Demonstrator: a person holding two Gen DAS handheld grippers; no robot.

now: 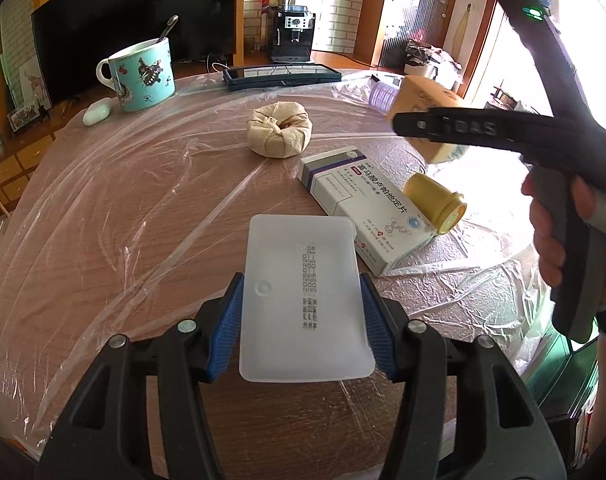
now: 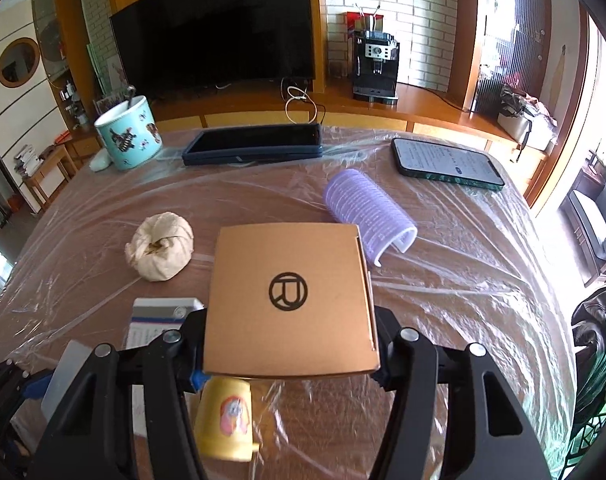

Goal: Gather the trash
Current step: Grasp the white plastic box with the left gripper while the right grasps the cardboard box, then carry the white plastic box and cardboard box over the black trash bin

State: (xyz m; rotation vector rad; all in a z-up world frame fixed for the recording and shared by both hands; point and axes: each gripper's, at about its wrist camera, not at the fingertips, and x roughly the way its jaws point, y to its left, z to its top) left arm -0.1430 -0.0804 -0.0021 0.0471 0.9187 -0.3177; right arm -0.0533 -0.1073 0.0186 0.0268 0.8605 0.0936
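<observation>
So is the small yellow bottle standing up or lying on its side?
On its side. The yellow bottle lies on the plastic-covered table beside the white medicine box, its capped end facing sideways rather than up.

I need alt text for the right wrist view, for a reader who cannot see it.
The right tool holds a brown cardboard box above a table covered in plastic film. Under it lies a small yellow bottle; farther away are a purple hair roller, a crumpled tissue ball, a teal mug and a phone.

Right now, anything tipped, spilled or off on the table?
The yellow bottle lies on its side against the white carton. The purple roller also lies loose. The tissue wad is crumpled. No spill visible.
</observation>
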